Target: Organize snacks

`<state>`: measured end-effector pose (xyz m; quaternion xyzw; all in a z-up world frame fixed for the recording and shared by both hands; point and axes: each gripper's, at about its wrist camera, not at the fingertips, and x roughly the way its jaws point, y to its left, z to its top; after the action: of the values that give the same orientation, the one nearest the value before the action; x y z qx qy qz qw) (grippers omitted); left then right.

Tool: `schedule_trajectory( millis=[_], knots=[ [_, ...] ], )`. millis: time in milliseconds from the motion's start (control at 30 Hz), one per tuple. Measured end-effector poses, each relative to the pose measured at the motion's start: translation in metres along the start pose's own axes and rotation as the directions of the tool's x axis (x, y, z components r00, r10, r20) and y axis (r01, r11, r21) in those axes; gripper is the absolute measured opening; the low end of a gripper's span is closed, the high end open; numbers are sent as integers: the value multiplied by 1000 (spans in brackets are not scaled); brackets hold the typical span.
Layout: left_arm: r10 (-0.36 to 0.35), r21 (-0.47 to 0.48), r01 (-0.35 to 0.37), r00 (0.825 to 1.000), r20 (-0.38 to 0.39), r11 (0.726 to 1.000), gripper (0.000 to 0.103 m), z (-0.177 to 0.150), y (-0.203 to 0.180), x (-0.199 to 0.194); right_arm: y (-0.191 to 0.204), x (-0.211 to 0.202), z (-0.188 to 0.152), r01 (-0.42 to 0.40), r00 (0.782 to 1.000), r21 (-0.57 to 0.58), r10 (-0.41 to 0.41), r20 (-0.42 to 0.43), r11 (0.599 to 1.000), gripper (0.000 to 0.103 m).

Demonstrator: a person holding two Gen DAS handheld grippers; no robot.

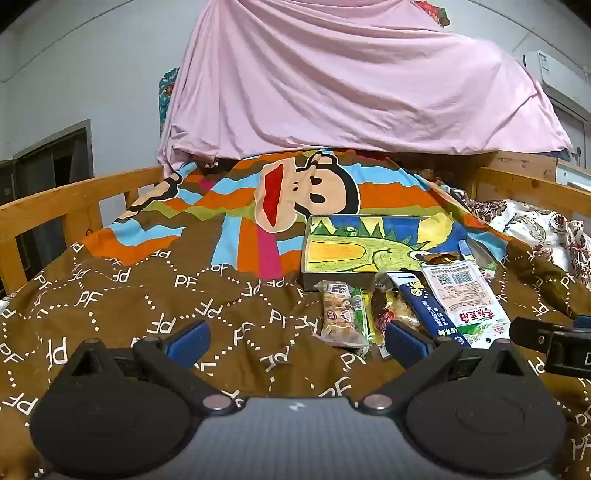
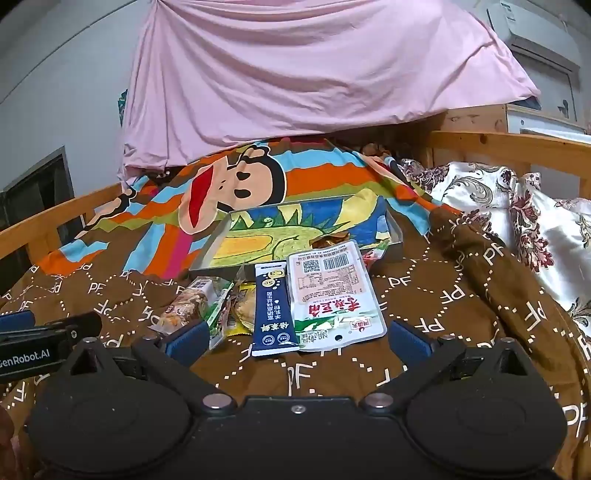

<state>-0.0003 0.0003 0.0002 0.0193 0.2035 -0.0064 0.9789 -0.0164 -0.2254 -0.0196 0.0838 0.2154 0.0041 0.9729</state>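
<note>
the work surface is a bed with a wooden rail (image 1: 77, 199), spread with a brown quilt (image 1: 147, 295) printed all over with white "pf" letters, its far part a striped panel with a big cartoon monkey face (image 1: 310, 192). a pink sheet (image 1: 332, 81) hangs over the far end, grey walls stand behind, an air conditioner (image 2: 532, 33) sits high on the right, and floral pillows (image 2: 517, 206) lie along the right side. a shallow tray (image 2: 212, 247) with a painted green dinosaur on its floor rests on the quilt, and the snacks lie in a loose pile just in front of it: a white pouch (image 2: 334, 291) with red characters, a dark blue stick packet (image 2: 271, 306) touching its left edge, a clear wrapped pastry (image 2: 184, 306) further left, and green and yellow wrappers (image 2: 221, 306) bunched between. a brown packet (image 2: 330, 242) sits at the tray's near edge beside the pouch's top. the left gripper (image 1: 295, 339) hovers low over the quilt with its blue-padded fingers spread wide, holding nothing, its right finger just in front of the pile. the right gripper (image 2: 295, 336) is equally wide apart and empty, the pouch and blue packet lying between its fingers; i cannot tell whether the pads touch them. the small wrappers are too jumbled to read, some packets at the tray's right end are partly hidden behind the pouch, and each gripper shows only as a sliver at the edge of the other's view.
</note>
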Motion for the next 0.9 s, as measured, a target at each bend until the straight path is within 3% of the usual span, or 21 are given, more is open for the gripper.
schedule_trajectory(
  millis=[900],
  knots=[
    [-9,8,9,1000,2,1000,103,1,-2,-2,3,1,1,-8,1000,-6,8,-17,1000,102]
  ],
)
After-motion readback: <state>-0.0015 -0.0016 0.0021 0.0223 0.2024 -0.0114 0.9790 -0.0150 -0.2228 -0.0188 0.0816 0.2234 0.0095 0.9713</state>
